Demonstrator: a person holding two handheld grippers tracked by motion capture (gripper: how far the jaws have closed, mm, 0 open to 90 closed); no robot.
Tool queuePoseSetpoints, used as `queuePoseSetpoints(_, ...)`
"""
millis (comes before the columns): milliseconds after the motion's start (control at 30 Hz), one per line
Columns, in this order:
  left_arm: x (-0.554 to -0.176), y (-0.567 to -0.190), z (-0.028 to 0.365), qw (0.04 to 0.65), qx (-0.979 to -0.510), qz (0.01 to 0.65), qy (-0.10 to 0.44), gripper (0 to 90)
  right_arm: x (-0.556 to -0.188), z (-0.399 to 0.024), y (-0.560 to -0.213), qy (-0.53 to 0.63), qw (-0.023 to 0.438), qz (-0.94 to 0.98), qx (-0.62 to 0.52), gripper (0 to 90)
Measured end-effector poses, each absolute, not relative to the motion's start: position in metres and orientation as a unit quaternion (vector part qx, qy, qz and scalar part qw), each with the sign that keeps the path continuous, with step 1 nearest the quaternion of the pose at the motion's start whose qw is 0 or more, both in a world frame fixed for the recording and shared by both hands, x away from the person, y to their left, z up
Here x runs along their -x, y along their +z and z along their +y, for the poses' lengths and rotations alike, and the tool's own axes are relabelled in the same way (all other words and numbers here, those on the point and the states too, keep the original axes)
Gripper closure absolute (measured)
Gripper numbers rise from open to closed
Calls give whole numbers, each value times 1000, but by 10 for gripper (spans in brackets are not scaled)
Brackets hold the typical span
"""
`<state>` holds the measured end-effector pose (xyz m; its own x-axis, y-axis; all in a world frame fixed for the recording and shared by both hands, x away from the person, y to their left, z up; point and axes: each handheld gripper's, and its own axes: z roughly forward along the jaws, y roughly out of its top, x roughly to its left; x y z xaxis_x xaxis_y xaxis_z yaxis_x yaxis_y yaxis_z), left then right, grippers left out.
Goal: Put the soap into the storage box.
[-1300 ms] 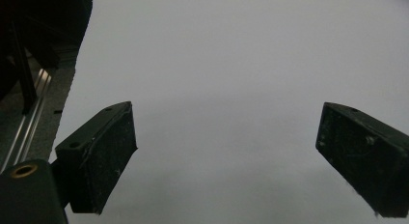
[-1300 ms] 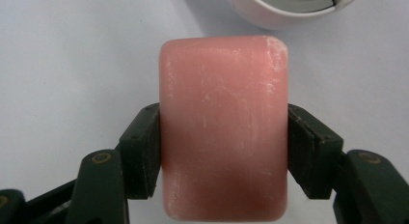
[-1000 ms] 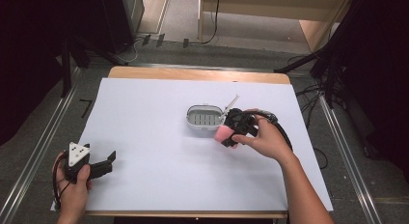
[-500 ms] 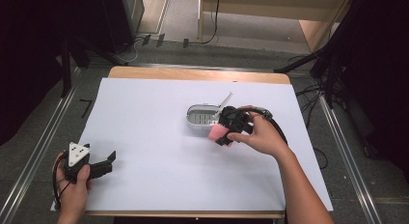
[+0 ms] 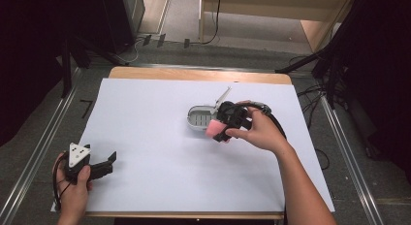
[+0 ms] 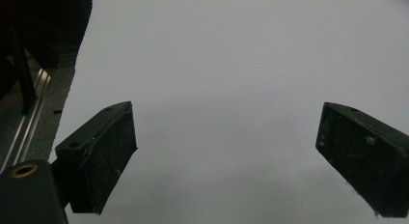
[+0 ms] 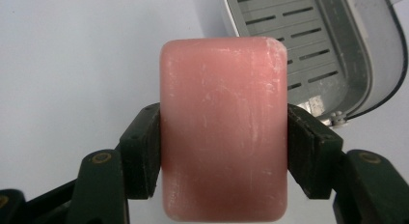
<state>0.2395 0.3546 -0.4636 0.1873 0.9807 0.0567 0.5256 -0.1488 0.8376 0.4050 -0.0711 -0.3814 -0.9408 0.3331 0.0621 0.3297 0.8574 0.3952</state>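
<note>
A pink bar of soap [image 7: 223,127] is clamped between the jaws of my right gripper [image 5: 219,129], which is shut on it. In the high view the soap [image 5: 213,127] hangs at the near right edge of a grey soap box [image 5: 199,117] whose lid [image 5: 222,96] stands open. The box's slotted inner tray [image 7: 299,45] lies just beyond the soap in the right gripper view. My left gripper [image 5: 104,163] rests at the table's near left corner, open, with only white surface between its pads [image 6: 103,154].
The table [image 5: 145,137] is covered in white paper, with a wooden edge [image 5: 194,74] at the far side. Metal rails [image 5: 29,157] run along both sides. A black cable [image 5: 276,123] trails from the right gripper.
My right gripper has carried the soap slightly left and nearer, along the box's near edge. The left gripper has not moved.
</note>
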Motion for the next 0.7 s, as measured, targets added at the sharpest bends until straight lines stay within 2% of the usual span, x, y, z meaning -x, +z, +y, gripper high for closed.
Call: queuePoseSetpoints(700,-240,-464,355,353,-686,549,323,76,-423,-55,-367,208,18,967,-147,383)
